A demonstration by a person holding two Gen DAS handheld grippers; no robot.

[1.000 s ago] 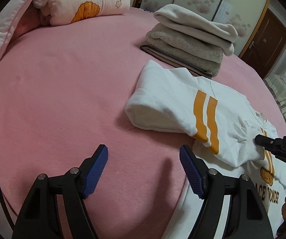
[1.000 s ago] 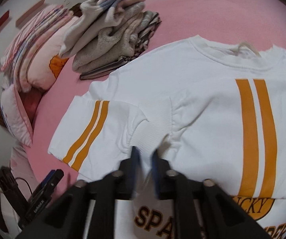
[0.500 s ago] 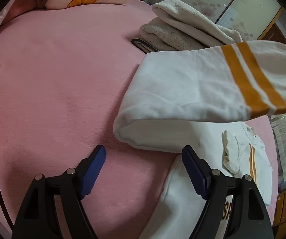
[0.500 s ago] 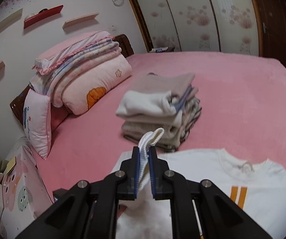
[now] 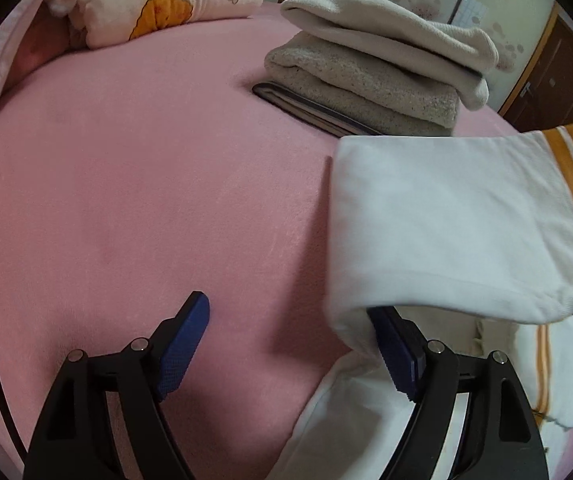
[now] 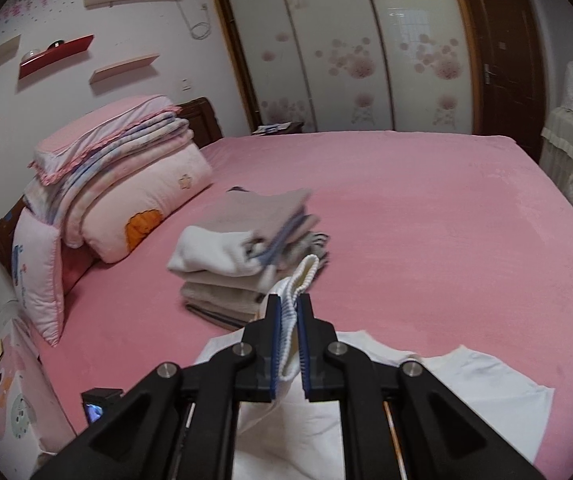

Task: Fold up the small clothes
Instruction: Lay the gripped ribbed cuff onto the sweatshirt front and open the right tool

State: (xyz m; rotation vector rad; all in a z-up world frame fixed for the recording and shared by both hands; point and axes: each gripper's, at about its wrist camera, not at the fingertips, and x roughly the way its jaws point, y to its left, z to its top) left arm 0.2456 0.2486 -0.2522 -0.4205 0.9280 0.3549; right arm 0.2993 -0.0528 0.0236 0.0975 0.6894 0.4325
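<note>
A white sweatshirt with orange stripes [image 5: 446, 220] lies on the pink bed [image 5: 126, 200]. Its sleeve is lifted off the bed and stretched to the right in the left wrist view. My right gripper [image 6: 288, 312] is shut on the sleeve's ribbed cuff [image 6: 304, 276] and holds it raised above the sweatshirt body [image 6: 466, 400]. My left gripper [image 5: 290, 320] is open and empty, low over the bed at the sweatshirt's left edge; its right finger [image 5: 394, 348] is tucked under the hanging sleeve fabric.
A stack of folded clothes [image 5: 370, 64] [image 6: 246, 264] sits on the bed behind the sweatshirt. Folded quilts and pillows [image 6: 118, 184] lie at the headboard. A wardrobe with sliding doors [image 6: 346, 48] and a dark door [image 6: 502, 60] stand beyond the bed.
My right gripper lifted the sleeve cuff up off the sweatshirt and now holds it high. The sleeve swung up and over my left gripper, which shifted slightly toward the sweatshirt's edge.
</note>
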